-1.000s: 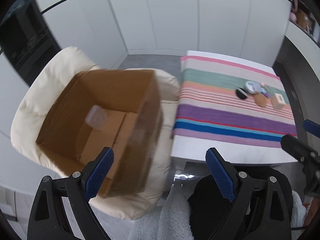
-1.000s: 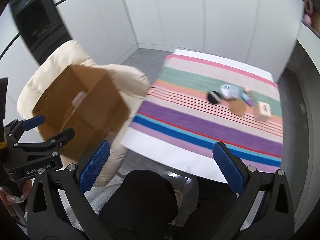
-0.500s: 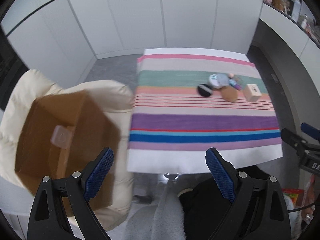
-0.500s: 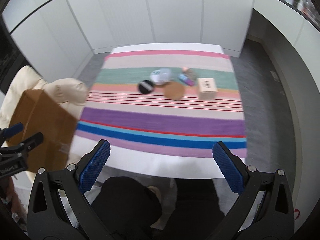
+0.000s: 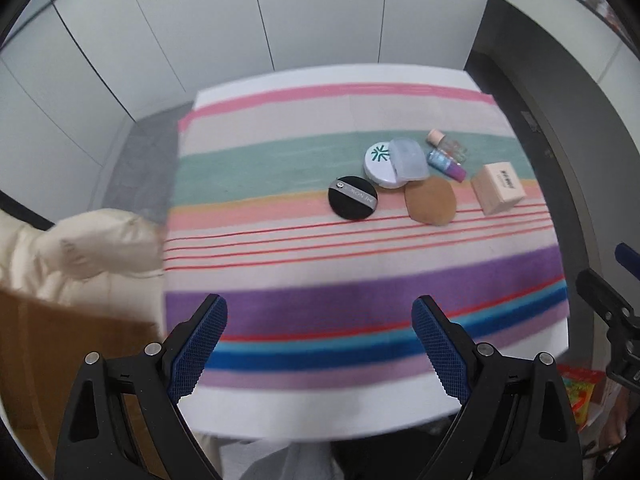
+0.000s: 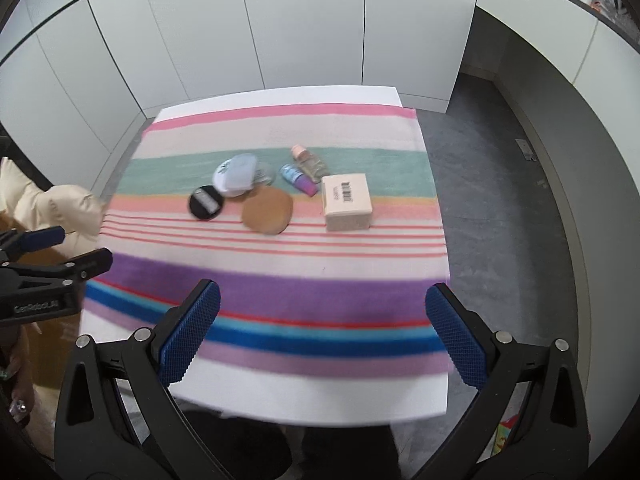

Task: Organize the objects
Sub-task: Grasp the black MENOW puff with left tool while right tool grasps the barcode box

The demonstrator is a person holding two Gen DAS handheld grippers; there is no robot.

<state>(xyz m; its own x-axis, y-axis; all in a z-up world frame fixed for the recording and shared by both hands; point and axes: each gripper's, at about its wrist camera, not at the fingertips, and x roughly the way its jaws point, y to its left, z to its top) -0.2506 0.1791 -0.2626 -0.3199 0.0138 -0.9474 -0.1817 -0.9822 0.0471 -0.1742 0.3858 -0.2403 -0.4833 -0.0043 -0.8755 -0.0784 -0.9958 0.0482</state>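
Observation:
A striped cloth covers the table (image 5: pixel 360 408). On its far right part lie a black round puff (image 5: pixel 352 198), a white round compact (image 5: pixel 382 160) with a clear lid (image 5: pixel 408 159) leaning on it, a tan oval sponge (image 5: pixel 430 201), two small bottles (image 5: pixel 446 156) and a beige box (image 5: pixel 498 187). The same group shows in the right wrist view: puff (image 6: pixel 206 202), sponge (image 6: pixel 267 210), box (image 6: pixel 347 201). My left gripper (image 5: pixel 320 312) hangs open over the purple stripe, nothing between its fingers. My right gripper (image 6: pixel 322 296) is open and empty too, over the near stripes.
A cream cushioned chair (image 5: pixel 88 256) with a brown cardboard box (image 5: pixel 52 360) on it stands left of the table. White cabinet doors (image 5: pixel 280 20) rise behind the table. Grey floor (image 6: pixel 492 220) runs along the table's right side, beside a curved white counter (image 6: pixel 560 40).
Both views have swung right, from the cardboard box on the chair to the table, and come lower and closer to the cloth. Both grippers stayed open.

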